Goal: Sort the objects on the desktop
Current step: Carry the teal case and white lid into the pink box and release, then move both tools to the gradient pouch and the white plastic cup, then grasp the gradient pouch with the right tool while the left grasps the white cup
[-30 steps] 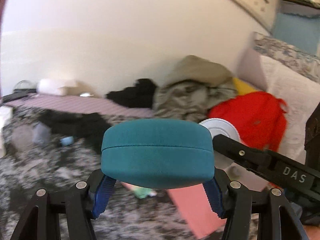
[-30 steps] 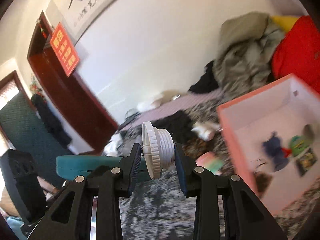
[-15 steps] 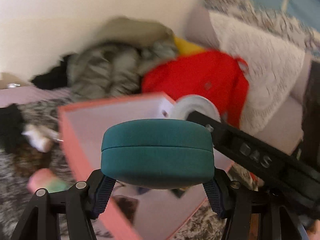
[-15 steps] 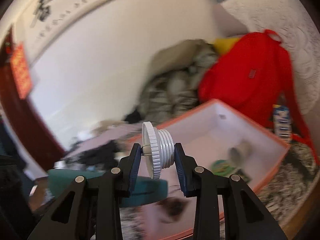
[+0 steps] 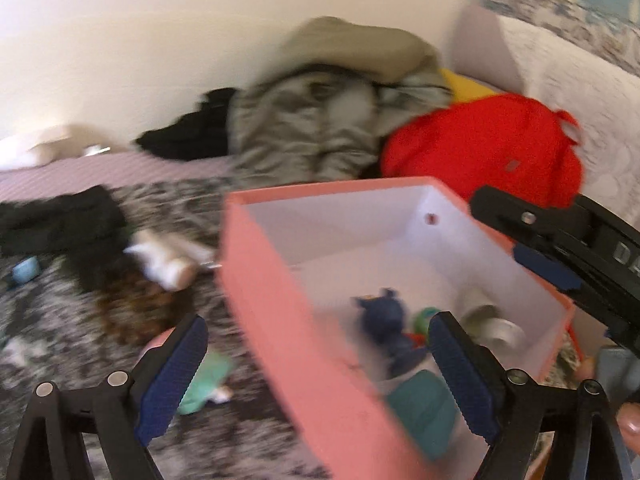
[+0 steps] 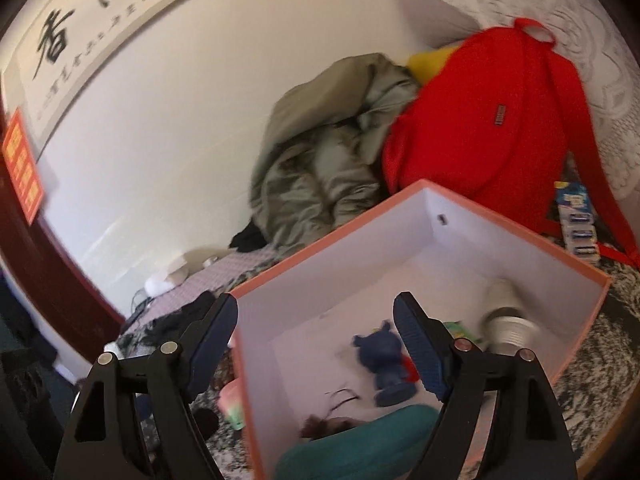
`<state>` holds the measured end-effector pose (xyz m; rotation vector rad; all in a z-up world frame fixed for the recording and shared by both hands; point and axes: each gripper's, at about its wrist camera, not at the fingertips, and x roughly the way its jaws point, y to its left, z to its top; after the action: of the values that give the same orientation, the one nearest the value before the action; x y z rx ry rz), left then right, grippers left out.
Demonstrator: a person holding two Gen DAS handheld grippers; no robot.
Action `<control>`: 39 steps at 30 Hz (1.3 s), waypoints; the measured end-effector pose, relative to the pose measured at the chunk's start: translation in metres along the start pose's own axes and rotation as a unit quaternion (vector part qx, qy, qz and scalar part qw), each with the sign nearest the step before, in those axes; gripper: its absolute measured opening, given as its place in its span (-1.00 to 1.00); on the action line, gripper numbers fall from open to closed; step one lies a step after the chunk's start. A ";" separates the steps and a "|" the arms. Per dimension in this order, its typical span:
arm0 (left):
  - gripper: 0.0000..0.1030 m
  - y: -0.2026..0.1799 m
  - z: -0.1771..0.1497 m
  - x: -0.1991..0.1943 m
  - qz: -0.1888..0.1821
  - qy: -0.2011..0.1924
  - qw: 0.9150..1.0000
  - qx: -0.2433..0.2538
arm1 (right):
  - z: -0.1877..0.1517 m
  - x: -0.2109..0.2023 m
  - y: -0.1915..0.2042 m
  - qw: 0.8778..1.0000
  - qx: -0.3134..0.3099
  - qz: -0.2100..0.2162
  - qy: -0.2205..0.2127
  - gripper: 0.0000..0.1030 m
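Since both the left gripper (image 5: 320,364) and right gripper (image 6: 316,340) just opened empty over the pink box (image 6: 440,188), they could bump its near wall and tip it.

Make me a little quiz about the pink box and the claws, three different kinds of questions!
1. True or false: the left claw is open with nothing between its pads.
2. Which thing lies inside the pink box? A) red backpack B) teal case C) grey jacket
3. Fill in: the white cap lies in the box, no longer in the right ____.

Key:
1. True; its jaws have just been opening, and the teal case is in the box.
2. B. The red backpack and grey jacket are behind the box.
3. claw; its jaws have just been opening too.
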<state>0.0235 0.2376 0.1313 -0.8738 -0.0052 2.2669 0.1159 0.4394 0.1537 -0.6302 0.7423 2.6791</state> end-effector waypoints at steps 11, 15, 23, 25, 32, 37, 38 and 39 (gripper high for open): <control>0.87 0.167 -0.017 -0.070 0.133 -0.009 0.985 -0.112 | -0.051 0.034 0.129 0.986 -0.150 0.072 0.031 0.69; 0.87 0.246 -0.031 -0.084 0.186 -0.003 0.966 -0.182 | -0.091 0.072 0.168 0.966 -0.226 0.069 0.101 0.76; 0.87 0.371 -0.039 -0.086 0.314 0.017 0.920 -0.232 | -0.142 0.168 0.162 0.943 -0.245 0.003 0.227 0.76; 0.87 0.396 -0.038 -0.078 0.326 0.026 0.916 -0.233 | -0.146 0.183 0.152 0.941 -0.225 0.000 0.251 0.76; 0.87 0.471 -0.038 -0.044 0.297 0.035 0.902 -0.311 | -0.164 0.217 0.141 0.924 -0.235 -0.012 0.302 0.76; 0.86 0.481 -0.035 -0.021 0.273 0.036 0.903 -0.330 | -0.181 0.227 0.147 0.911 -0.276 -0.033 0.304 0.90; 0.83 0.482 -0.036 -0.015 0.273 0.043 0.904 -0.328 | -0.182 0.226 0.147 0.910 -0.282 -0.034 0.301 0.91; 0.58 0.482 -0.037 -0.009 0.272 0.050 0.904 -0.326 | -0.183 0.226 0.148 0.909 -0.289 -0.035 0.298 0.92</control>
<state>-0.2426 -0.1414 -0.0066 -1.4835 -0.5691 2.7853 -0.0750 0.2535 -0.0354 -1.6311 0.0039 2.6284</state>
